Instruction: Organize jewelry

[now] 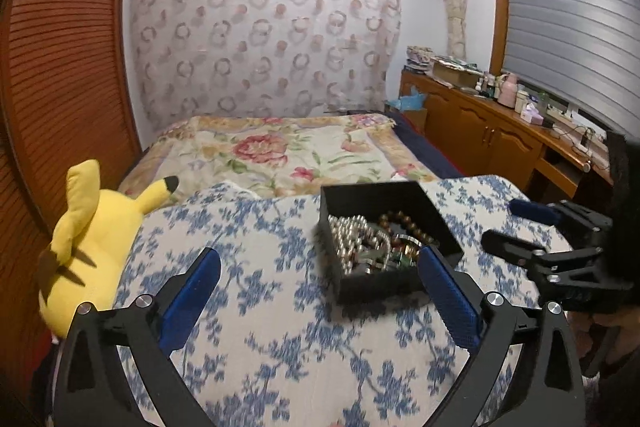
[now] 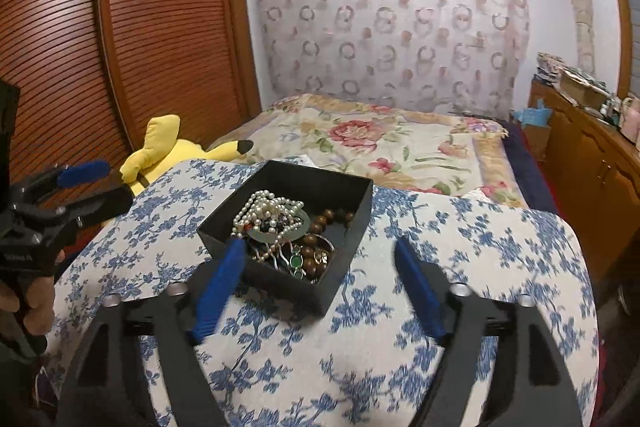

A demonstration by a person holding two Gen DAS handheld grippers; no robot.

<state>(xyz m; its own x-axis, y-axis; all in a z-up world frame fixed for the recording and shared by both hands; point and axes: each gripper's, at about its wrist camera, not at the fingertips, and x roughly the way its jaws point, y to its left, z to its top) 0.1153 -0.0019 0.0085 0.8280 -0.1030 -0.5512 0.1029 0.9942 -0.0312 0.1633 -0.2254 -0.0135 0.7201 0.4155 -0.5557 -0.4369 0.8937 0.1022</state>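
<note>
A black open box stands on a blue-flowered white cloth. It holds a tangle of jewelry: a pearl necklace, brown wooden beads and a green-stone piece. My left gripper is open and empty, just in front of and left of the box. My right gripper is open and empty, its fingers on either side of the box's near corner. Each gripper also shows in the other's view, the right one and the left one.
A yellow Pikachu plush lies at the cloth's left edge. A bed with a floral quilt is behind. A slatted wooden wardrobe stands at left, a cluttered wooden sideboard at right.
</note>
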